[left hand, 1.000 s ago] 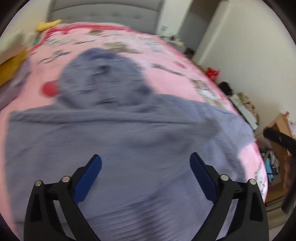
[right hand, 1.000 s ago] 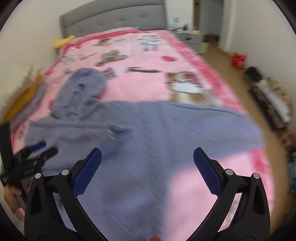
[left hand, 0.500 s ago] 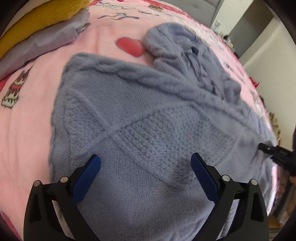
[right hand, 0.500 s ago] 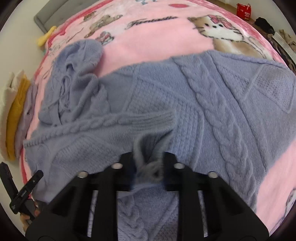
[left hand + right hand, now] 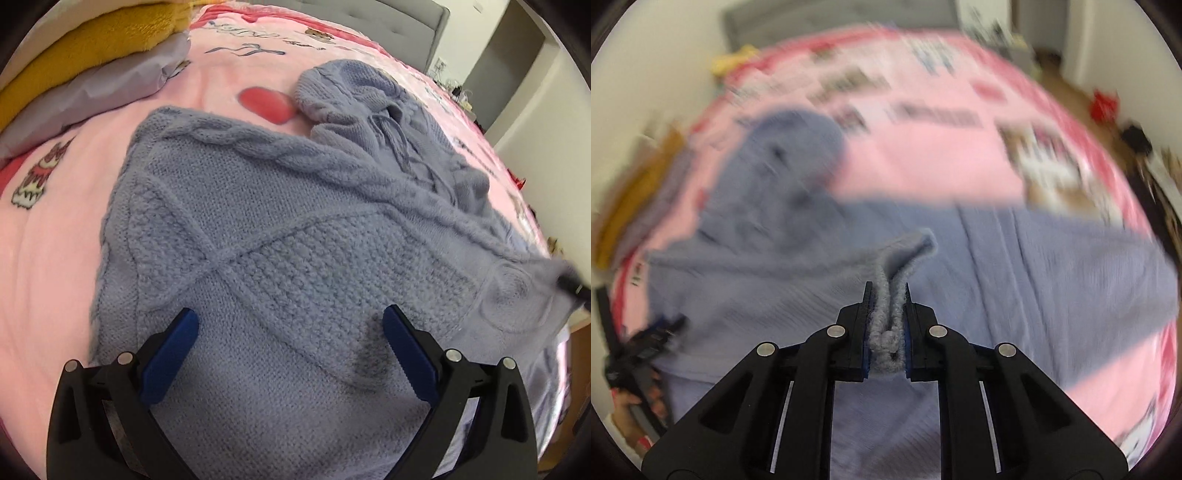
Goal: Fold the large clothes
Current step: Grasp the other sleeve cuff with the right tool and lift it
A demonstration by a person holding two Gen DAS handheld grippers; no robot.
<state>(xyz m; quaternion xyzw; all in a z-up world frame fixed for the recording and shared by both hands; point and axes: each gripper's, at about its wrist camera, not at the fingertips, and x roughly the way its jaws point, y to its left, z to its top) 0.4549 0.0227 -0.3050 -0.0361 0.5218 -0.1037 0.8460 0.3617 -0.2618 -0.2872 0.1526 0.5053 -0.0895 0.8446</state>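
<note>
We have a blue-grey knitted sweater [image 5: 295, 258] spread on the pink bed [image 5: 55, 240], our right hand-held gripper [image 5: 886, 314] clamped on a lifted sleeve end, our left hand-held gripper [image 5: 291, 350] apart above the body, folding barely begun.

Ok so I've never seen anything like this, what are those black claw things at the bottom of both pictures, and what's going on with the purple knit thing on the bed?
Those claws are handheld grippers, one in each of a person's hands; no robot arm is involved. Each carries a wide-angle camera looking out along its two fingers, so each picture comes from one gripper. The left gripper is open, hovering over a blue-grey knitted hooded sweater spread on a pink cartoon-print blanket. Folded yellow and lilac items sit at the bed's edge. The right gripper is shut on a bunched piece of the sweater. That view is blurred, which suggests fast motion.
</note>
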